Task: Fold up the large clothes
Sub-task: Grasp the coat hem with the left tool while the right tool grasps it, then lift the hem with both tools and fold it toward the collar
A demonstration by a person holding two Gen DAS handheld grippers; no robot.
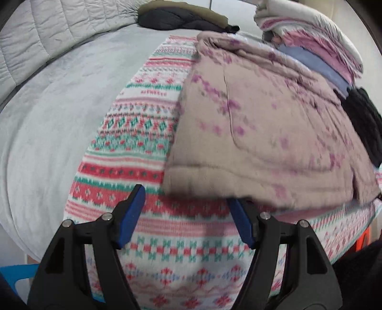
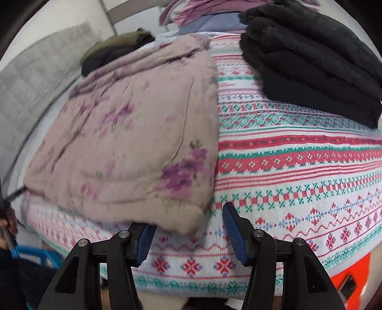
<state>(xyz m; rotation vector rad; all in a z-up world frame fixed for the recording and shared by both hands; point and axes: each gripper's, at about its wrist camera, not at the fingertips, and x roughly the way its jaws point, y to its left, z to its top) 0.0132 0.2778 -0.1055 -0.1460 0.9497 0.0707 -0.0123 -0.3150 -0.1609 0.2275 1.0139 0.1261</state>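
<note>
Left gripper point(image 1: 186, 202): spread wide and grasping nothing; its blue pads point(image 1: 132, 215) hover over the patterned blanket, the right-hand fingertip tucked beneath the near edge of the folded garment
Right gripper point(image 2: 189, 219): also spread, nothing clasped; its left-hand pad sits under the garment's near corner, the other pad bare over the blanket
Patterned blanket point(image 1: 133, 133): red, green and white knit bands; it covers the bed and carries the clothes
Folded garment point(image 1: 250, 124): quilted, dusty pink with purple flowers; it lies folded flat on the blanket, its near edge just at both grippers; slightly blurred in both views
Black fleece point(image 2: 310, 59): folded in thick layers; it rests on the blanket to the right of the pink garment, apart from it
Far pile point(image 1: 317, 43): pink, white and blue folded fabrics stacked behind the garment
Dark jacket point(image 1: 181, 16): black and olive, at the far edge of the bed
Grey cover point(image 1: 47, 100): plain, left of the blanket; a quilted grey panel point(image 1: 47, 31) stands behind it
</note>
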